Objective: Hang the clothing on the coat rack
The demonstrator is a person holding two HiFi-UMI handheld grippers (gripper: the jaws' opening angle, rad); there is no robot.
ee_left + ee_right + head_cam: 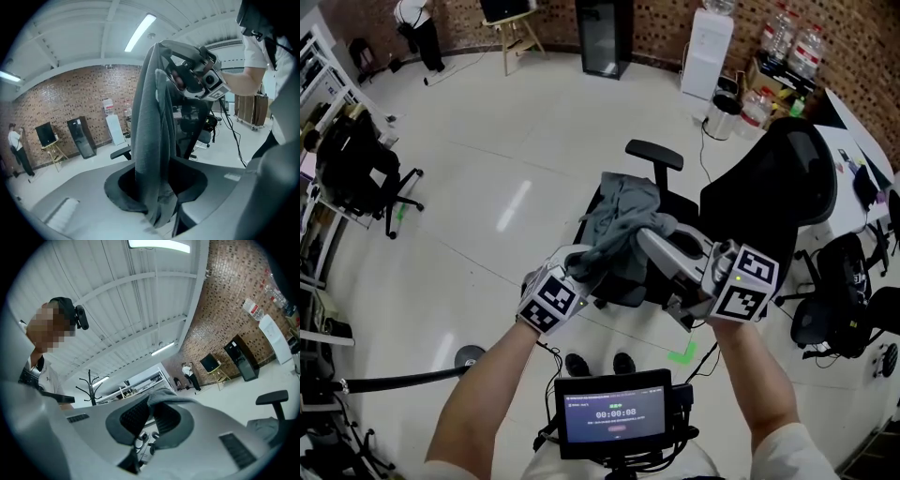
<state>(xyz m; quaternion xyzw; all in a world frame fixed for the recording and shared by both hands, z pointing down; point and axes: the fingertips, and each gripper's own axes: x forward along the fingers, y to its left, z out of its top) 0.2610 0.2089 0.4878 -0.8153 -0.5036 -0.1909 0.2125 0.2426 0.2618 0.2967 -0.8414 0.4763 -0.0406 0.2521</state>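
A grey garment (623,220) hangs bunched between my two grippers over the seat of a black office chair (773,183). My right gripper (656,236) is shut on a fold of it; in the right gripper view the grey cloth (164,394) sits pinched at the jaw tips. My left gripper (581,261) stands open at the garment's lower left. In the left gripper view the cloth (150,131) drapes down loosely between the parted jaws, with the right gripper (171,51) holding its top. A black coat rack (91,385) stands far off in the right gripper view.
Around the chair lie pale floor tiles with a green tape mark (682,354). A white water dispenser (706,52) and a black cabinet (603,36) line the brick wall. Another black chair (361,169) stands left, desks right. A small screen (617,412) sits below my arms.
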